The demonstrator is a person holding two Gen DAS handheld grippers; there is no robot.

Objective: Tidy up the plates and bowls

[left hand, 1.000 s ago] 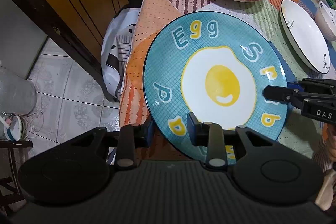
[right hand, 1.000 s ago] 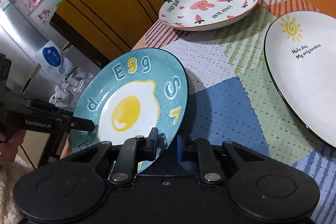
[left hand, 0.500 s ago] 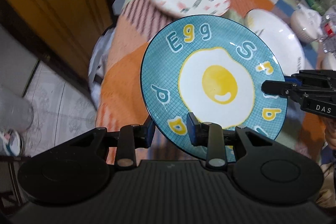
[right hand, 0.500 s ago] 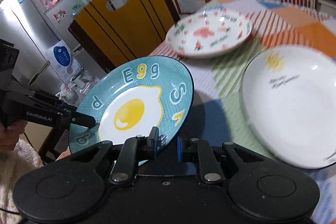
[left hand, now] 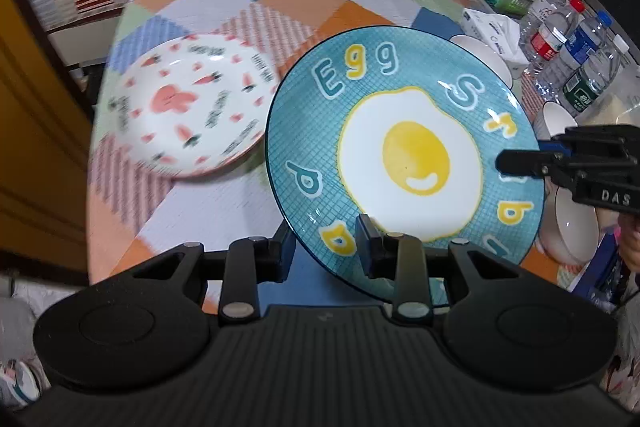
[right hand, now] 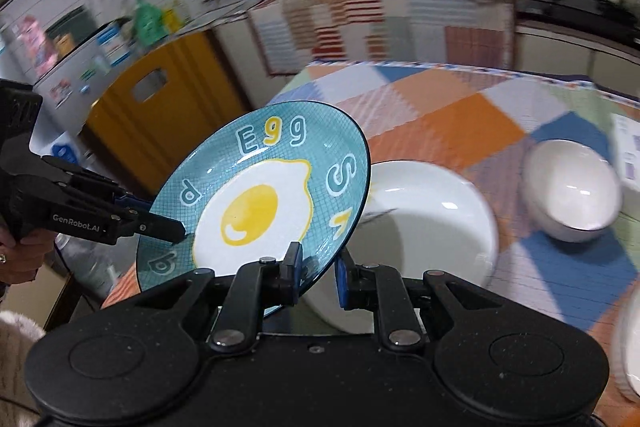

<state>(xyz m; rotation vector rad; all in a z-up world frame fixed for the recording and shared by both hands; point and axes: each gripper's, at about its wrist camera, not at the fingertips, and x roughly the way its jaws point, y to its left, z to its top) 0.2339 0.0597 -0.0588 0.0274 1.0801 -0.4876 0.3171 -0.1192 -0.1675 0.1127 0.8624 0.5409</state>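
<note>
Above the near edge of the desk [left hand: 224, 203]: one blue egg plate [left hand: 404, 163], carried clear of the cloth and tilted, picture side up.

Grip, left: left gripper [left hand: 326, 251] clenched on the plate's near rim, one of its fingers [left hand: 366, 241] lying on the printed face, the other under the rim.

Grip, right: right gripper [right hand: 318, 273] clenched on the rim at the plate's right side, rim held edge-on between its two fingers.

Resting on the desk: pink rabbit plate [left hand: 188, 111] toward the left edge; plain white plate [right hand: 432, 223] just beyond and below the carried plate, on the right gripper's side; white bowl [right hand: 572, 191] farther toward the right edge.

Relation that governs the coming move: the white plate lies straight ahead of the right gripper and partly under the carried plate's raised edge, so it looks the likelier stacking spot. The right hand is the nearer one. The plate would need levelling before it goes down.
</note>
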